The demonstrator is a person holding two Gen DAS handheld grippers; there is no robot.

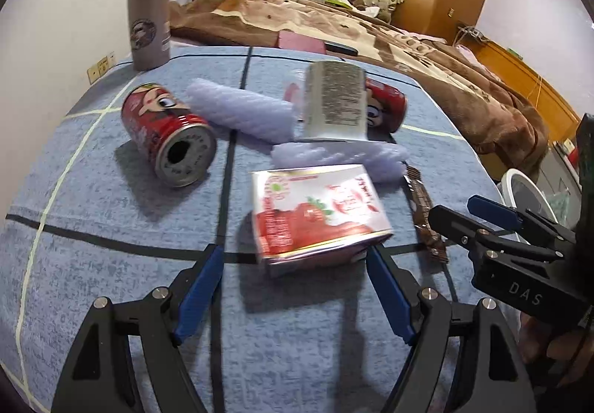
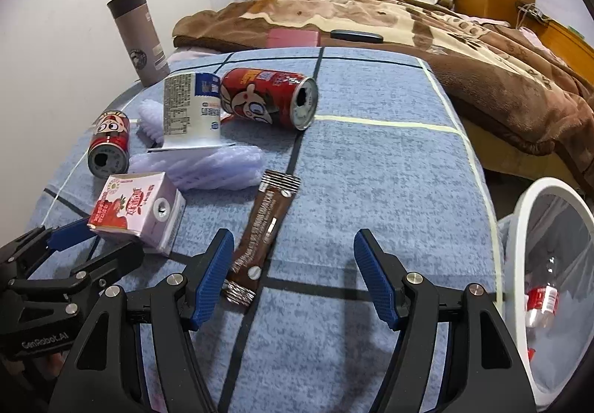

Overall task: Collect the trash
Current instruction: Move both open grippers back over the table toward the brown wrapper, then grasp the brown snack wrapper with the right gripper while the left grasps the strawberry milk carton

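One bottle (image 2: 542, 299) lies already in the white bin (image 2: 519, 212); cans, carton (image 1: 319, 212) and wrapper (image 2: 265, 223) wait on the table. Left gripper (image 1: 293, 257) and right gripper (image 2: 293, 249) both spread, grasping nothing.

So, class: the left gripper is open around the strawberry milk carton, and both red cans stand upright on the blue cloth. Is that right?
Not quite. The left gripper is open at the strawberry milk carton, but both red cans lie on their sides on the blue cloth, as the right wrist view shows.

two cans (image 2: 268, 98), two foam sleeves (image 2: 196, 168), one carton (image 2: 137, 208)
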